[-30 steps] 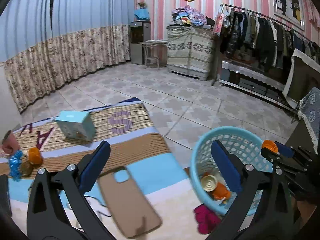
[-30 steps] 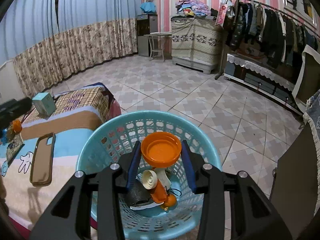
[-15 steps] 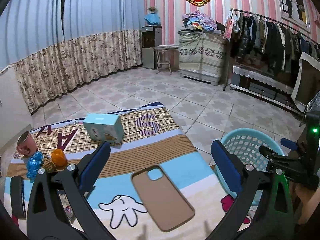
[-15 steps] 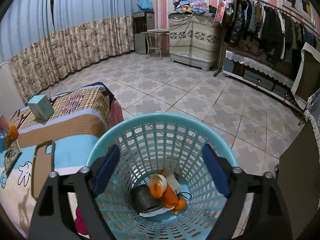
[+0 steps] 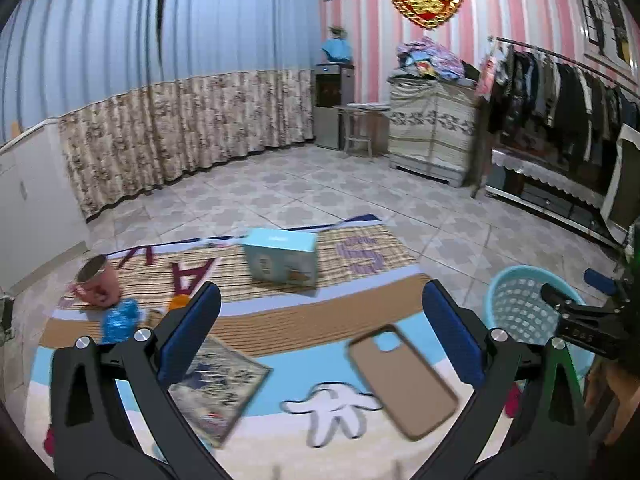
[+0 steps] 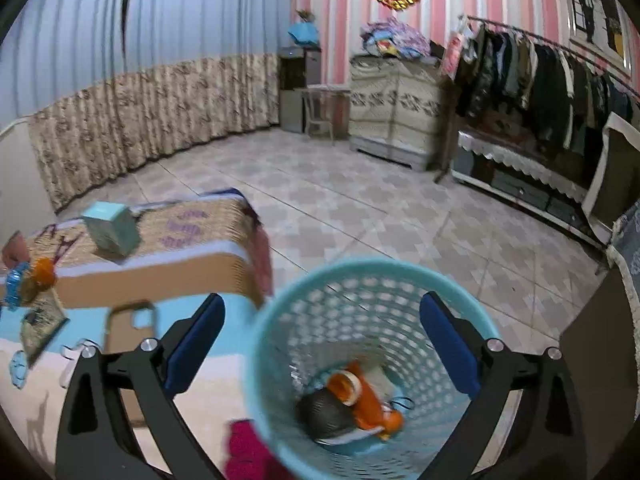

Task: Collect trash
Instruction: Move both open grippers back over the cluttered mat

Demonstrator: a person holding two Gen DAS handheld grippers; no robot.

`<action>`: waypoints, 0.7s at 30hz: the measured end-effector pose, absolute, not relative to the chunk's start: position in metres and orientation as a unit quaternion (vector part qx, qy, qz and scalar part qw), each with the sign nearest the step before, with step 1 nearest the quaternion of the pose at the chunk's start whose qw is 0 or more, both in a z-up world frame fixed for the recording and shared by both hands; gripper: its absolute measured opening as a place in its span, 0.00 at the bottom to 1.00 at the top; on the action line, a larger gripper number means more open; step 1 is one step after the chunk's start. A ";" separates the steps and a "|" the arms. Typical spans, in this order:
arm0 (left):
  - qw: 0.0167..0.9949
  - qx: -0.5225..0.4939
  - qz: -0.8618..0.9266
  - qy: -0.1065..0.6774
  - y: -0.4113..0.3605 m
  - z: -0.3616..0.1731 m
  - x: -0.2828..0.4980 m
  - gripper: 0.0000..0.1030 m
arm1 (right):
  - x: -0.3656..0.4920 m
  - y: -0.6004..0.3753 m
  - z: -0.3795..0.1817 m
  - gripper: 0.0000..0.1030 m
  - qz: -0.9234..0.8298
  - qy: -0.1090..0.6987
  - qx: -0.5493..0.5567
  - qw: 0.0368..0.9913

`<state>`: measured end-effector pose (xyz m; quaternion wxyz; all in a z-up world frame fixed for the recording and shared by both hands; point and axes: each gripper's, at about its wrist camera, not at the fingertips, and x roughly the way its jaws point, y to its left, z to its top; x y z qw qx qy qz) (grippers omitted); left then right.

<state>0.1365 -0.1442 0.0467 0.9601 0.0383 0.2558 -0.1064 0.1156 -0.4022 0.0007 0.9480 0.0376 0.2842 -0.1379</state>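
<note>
The right gripper [image 6: 320, 344] hangs over the blue basket [image 6: 272, 344], jaws opening with nothing between, trash at lower centre. The left gripper [image 5: 320, 332], jaws wide and empty, faces the bed [image 5: 280, 316]; only its view shows blue wrapper [image 5: 118, 320] clearly, frame left

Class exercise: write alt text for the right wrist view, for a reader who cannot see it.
The right gripper hangs over a blue basket, fingers opening with nothing between them; orange trash lies at the bottom. At left, a bed holds a tan phone case and a teal box.
</note>
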 end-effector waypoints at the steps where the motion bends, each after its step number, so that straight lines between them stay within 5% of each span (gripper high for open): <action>1: 0.961 0.039 -0.097 0.254 -0.133 0.047 0.137 0.95 | 0.117 -0.393 0.004 0.94 -0.131 0.280 0.036 0.950; 21: 0.956 0.001 0.043 0.291 0.044 0.009 0.166 0.95 | 0.163 -0.231 -0.016 0.94 -0.024 0.293 -0.017 0.955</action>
